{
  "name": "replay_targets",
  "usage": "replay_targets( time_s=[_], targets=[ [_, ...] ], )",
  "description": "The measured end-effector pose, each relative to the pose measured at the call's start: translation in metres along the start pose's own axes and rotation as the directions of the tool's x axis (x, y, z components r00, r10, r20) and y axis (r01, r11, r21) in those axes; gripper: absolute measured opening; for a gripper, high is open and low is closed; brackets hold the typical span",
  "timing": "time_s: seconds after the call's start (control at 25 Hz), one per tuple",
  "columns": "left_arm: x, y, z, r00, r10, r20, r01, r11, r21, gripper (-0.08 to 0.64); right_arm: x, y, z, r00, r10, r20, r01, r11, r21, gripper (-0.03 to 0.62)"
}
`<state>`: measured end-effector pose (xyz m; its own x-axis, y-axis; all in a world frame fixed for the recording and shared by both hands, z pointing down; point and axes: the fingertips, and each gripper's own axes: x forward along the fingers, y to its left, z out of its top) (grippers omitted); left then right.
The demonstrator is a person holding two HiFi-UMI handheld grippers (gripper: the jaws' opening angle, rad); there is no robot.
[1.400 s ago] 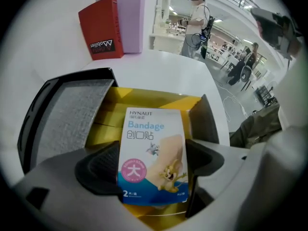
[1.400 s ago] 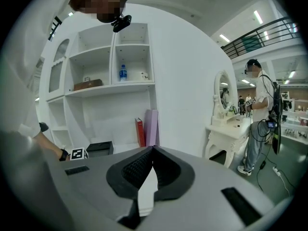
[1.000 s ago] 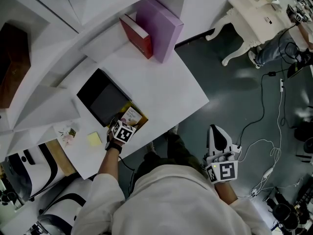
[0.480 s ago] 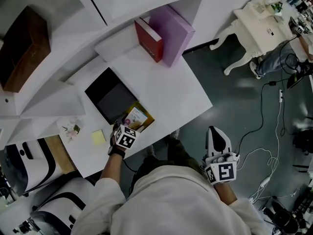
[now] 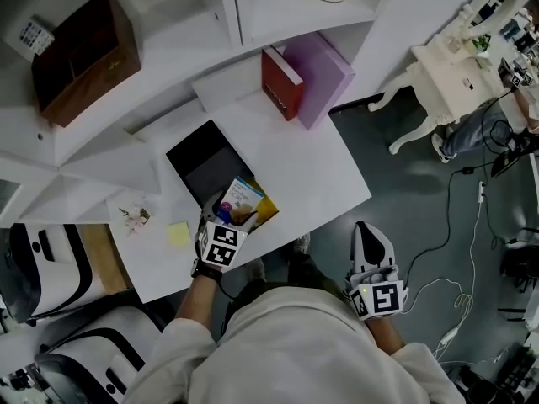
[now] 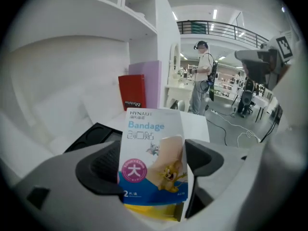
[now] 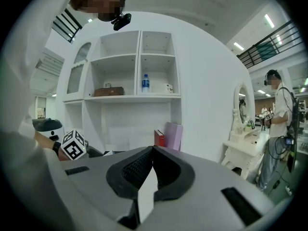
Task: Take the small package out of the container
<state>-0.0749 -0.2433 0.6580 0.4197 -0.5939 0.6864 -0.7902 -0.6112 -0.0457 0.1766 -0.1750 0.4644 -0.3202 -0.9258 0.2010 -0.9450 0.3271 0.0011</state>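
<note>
A small white and blue bandage package (image 6: 154, 158) stands upright between the jaws of my left gripper (image 6: 155, 163), which is shut on it. In the head view the package (image 5: 243, 195) is held just above a yellow container (image 5: 266, 213) near the front edge of the white desk (image 5: 312, 171), with the left gripper (image 5: 229, 218) under it. A strip of the yellow container (image 6: 149, 213) shows below the package. My right gripper (image 5: 371, 247) hangs off the desk over the dark floor. Its jaws meet, and this right gripper (image 7: 153, 165) holds nothing.
A black tray (image 5: 205, 160) lies on the desk behind the container. A red book (image 5: 281, 82) and a purple box (image 5: 324, 74) stand at the back. A yellow sticky note (image 5: 178, 234) lies at the left. Cables (image 5: 459, 225) run over the floor by a white table (image 5: 446, 70).
The left gripper has raised the bandage package from lying in the yellow container to upright above it. The head view has tilted up. The right gripper has stayed put.
</note>
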Motion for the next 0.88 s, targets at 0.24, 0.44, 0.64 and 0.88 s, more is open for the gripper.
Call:
replay_targets(
  time_s=[0.24, 0.44, 0.64, 0.88],
  targets=[
    [-0.052, 0.011, 0.050, 0.987, 0.065, 0.147, -0.061, 0.998, -0.032, 0.425, 0.007, 0.025, 0.015, 0.999, 0.042, 0.033, -0.041, 0.999, -0.020, 0.025],
    [-0.096, 0.022, 0.081, 0.958, 0.123, 0.258, -0.114, 0.992, -0.049, 0.425, 0.014, 0.045, 0.029, 0.995, 0.081, 0.062, -0.079, 0.996, -0.038, 0.025],
    [-0.135, 0.031, 0.103, 0.922, 0.165, 0.349, -0.158, 0.986, -0.050, 0.425, 0.020, 0.060, 0.040, 0.991, 0.104, 0.081, -0.100, 0.993, -0.055, 0.025],
    [-0.173, 0.038, 0.124, 0.882, 0.197, 0.428, -0.190, 0.980, -0.058, 0.425, 0.025, 0.074, 0.053, 0.986, 0.128, 0.108, -0.121, 0.990, -0.072, 0.025]
  ],
)
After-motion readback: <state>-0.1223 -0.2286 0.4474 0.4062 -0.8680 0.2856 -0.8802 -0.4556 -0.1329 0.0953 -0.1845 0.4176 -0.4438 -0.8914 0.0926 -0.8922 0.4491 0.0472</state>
